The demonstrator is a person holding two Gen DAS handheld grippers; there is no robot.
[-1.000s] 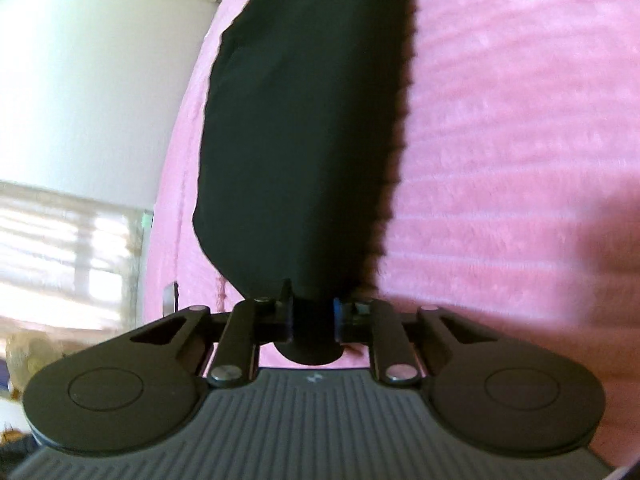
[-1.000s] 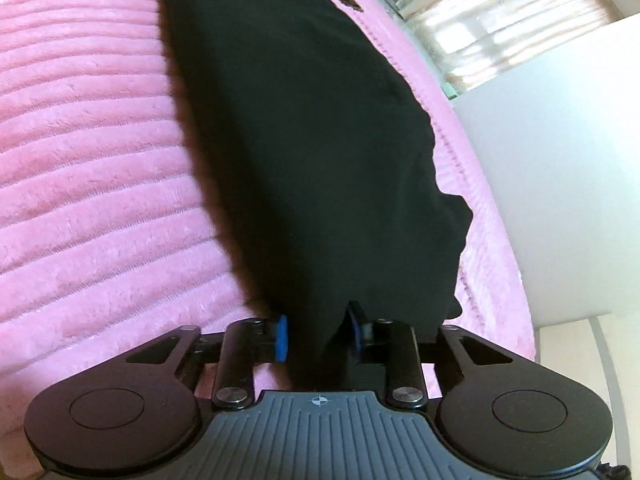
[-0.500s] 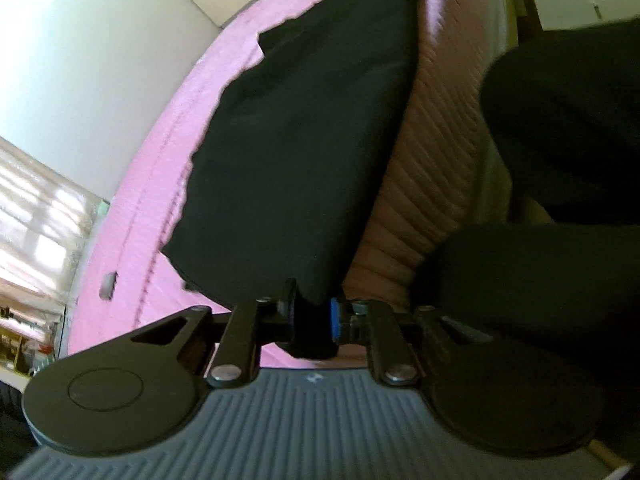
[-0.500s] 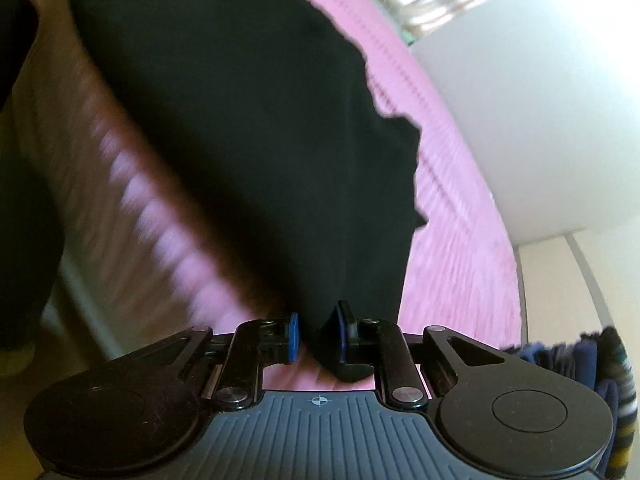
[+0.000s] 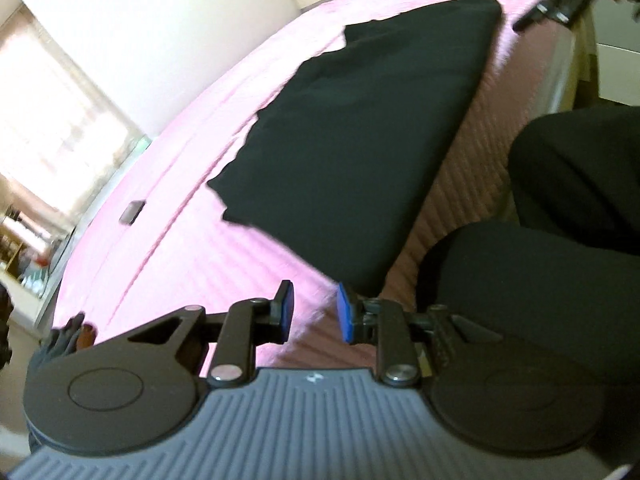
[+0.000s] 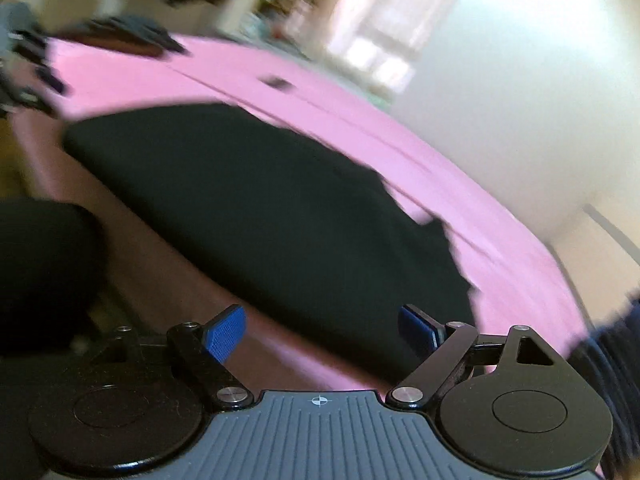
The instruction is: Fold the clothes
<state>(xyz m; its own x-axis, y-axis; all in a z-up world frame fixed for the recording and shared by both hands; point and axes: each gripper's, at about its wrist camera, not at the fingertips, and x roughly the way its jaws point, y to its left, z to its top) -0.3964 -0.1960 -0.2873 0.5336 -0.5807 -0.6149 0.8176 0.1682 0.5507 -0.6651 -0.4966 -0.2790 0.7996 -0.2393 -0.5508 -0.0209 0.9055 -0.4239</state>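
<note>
Left hand-held gripper point(image 5: 314, 312): jaws parted by a modest gap, blue pads point(image 5: 344, 314) facing each other, nothing between them; only pink bed cover shows through the gap. Right hand-held gripper point(image 6: 322, 328): jaws spread wide, blue pads point(image 6: 224, 334) angled outward, nothing held. Black garment point(image 5: 372, 144) lies flat on the pink bed point(image 5: 192, 264), folded into a long dark slab. In the left wrist view its near corner sits just above and right of the right-hand pad, close to it but not between the jaws; contact with the pad cannot be told. From there the garment runs diagonally toward the upper right of the frame, with a ragged stepped edge on its left side and a straight edge on its right side along the bed's border. In the right wrist view the same garment point(image 6: 260, 208) fills the middle of the frame, its lower edge passing just above the open jaws, its irregular end toward the right of the frame. The view is motion-blurred. A small dark flat object point(image 5: 133, 213) lies on the bed at mid left of the left wrist view, well apart from the garment. The person's dark-clad legs point(image 5: 552, 264) occupy the right side of that frame, beside the bed. White wall point(image 5: 160, 32) and bright window point(image 5: 52, 128) at upper left.
</note>
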